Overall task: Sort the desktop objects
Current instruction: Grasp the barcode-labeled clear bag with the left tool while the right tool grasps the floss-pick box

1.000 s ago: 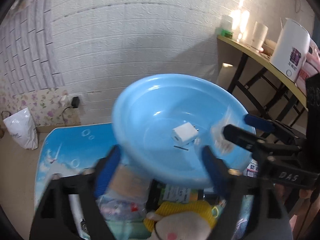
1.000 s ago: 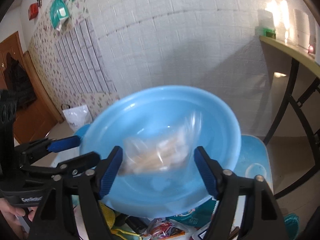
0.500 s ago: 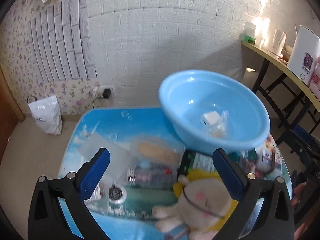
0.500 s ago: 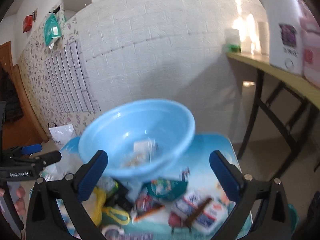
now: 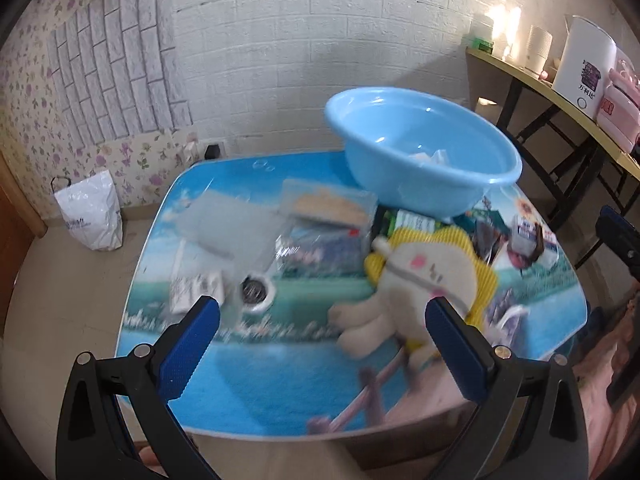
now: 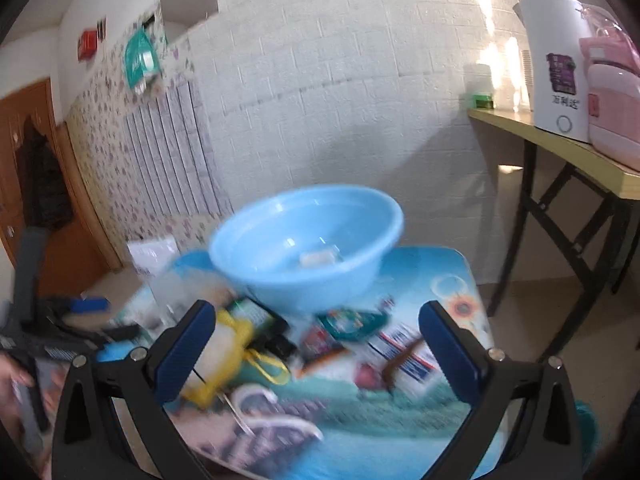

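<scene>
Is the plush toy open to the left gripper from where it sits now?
Probably yes: the left gripper is open and empty, and the plush toy lies uncovered on the table just ahead, near its right finger.

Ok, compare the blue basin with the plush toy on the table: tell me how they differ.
The basin is plain light blue; the plush toy is cream with yellow trim. The basin is a rigid bowl standing upright at the table's far side; the toy is soft and lies on its side, nearer the grippers. The basin holds a few small white items; the toy holds nothing. Both rest among the clutter, and neither is gripped.
</scene>
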`<state>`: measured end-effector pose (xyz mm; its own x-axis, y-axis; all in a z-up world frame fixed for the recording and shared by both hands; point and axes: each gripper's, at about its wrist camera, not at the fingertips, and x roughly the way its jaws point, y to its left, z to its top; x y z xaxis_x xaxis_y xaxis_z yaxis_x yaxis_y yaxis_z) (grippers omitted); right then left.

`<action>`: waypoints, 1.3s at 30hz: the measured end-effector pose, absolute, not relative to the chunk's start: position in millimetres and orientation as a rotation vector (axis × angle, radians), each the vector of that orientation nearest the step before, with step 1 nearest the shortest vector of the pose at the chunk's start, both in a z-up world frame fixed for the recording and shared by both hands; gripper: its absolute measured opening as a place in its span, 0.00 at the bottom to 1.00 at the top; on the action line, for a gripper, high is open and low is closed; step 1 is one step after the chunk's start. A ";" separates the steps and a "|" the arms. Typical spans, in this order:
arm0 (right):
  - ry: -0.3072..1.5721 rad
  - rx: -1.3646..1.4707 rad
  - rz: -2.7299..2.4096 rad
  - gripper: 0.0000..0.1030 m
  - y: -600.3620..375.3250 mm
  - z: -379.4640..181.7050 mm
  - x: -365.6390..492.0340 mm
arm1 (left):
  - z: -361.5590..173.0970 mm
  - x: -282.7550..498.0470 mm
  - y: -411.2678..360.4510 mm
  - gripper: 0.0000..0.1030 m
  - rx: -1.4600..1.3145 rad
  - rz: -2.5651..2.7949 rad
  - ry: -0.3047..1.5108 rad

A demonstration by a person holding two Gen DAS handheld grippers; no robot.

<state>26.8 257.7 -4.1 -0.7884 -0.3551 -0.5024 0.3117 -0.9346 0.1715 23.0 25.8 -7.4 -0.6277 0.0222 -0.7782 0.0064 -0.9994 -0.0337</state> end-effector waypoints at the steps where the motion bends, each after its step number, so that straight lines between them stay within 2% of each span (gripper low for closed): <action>1: -0.083 0.805 -2.691 1.00 261.0 -9.5 31.0 | -10.9 27.7 20.4 1.00 -1.355 2.826 -0.071; 8: -0.071 0.963 -2.666 1.00 269.1 -43.3 48.8 | -47.4 45.3 -19.8 1.00 -1.502 2.840 -0.225; 18: -0.064 0.984 -2.677 1.00 265.3 -49.8 42.2 | -42.5 45.6 -49.8 1.00 -1.473 2.951 -0.214; 25: -0.041 0.996 -2.680 1.00 264.2 -51.8 36.5 | -64.0 30.5 -71.4 1.00 -1.524 2.922 -0.389; 39: 0.016 1.194 -2.738 0.98 294.7 -82.8 -25.7 | -74.7 -15.2 -79.5 1.00 -1.549 2.876 -0.374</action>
<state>-25.7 294.7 -82.8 -0.6704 -0.1362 -0.7294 0.1449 -0.9881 0.0514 -15.2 -79.5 -74.7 -0.5478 -0.0207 -0.8364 0.2341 -0.9636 -0.1294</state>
